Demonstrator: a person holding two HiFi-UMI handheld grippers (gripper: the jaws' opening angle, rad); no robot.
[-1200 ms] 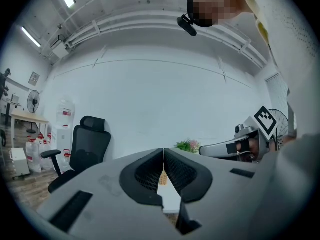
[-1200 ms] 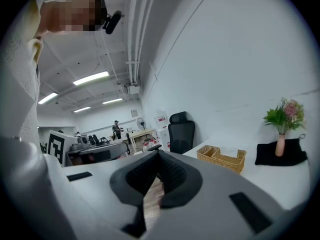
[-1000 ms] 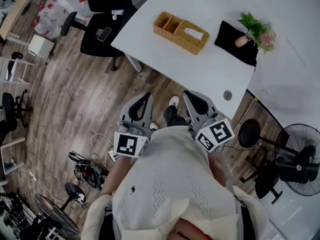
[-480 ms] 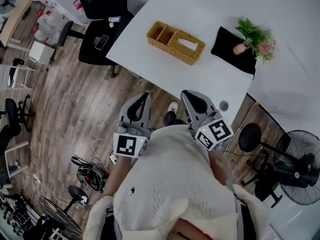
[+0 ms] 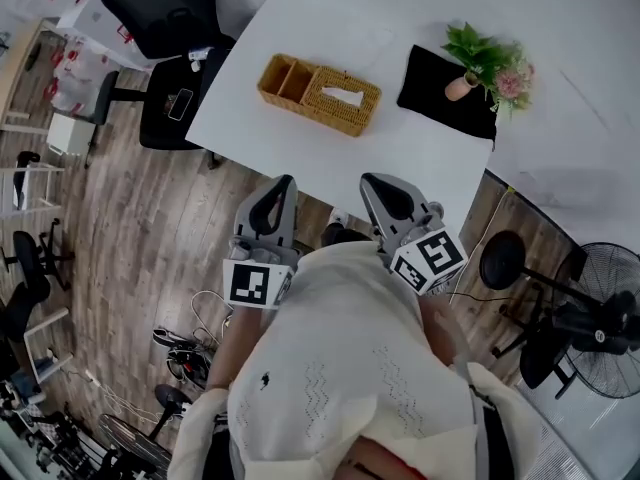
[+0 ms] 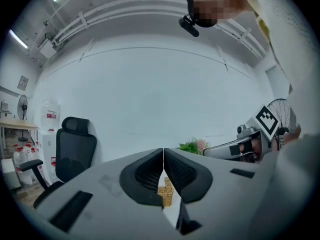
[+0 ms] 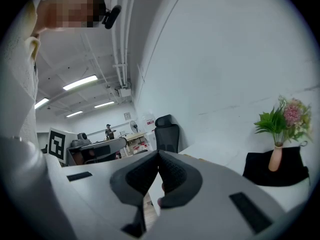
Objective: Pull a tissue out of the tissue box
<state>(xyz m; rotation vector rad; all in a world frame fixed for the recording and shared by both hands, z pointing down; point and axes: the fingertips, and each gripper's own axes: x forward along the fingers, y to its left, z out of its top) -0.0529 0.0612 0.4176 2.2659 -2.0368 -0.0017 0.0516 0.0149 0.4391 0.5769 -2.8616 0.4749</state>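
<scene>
A woven wicker tissue box (image 5: 320,95) lies on the white table (image 5: 400,138), with a white tissue (image 5: 342,95) poking out of its top slot. Both grippers hang close to the person's body, short of the table's near edge. My left gripper (image 5: 287,181) is shut with nothing in it; a sliver of the wicker box (image 6: 165,192) shows below its joined tips (image 6: 163,150). My right gripper (image 5: 368,180) is also shut and empty, its tips (image 7: 158,154) meeting.
A small vase of flowers (image 5: 485,63) stands on a black mat (image 5: 440,98) at the table's right. A black office chair (image 5: 165,28) with a phone on its seat sits left of the table. Fans (image 5: 590,308) and cables crowd the wooden floor.
The person has moved toward the table: the box and table sit lower left in view and both grippers have risen closer to the table's edge. Both stay shut.
</scene>
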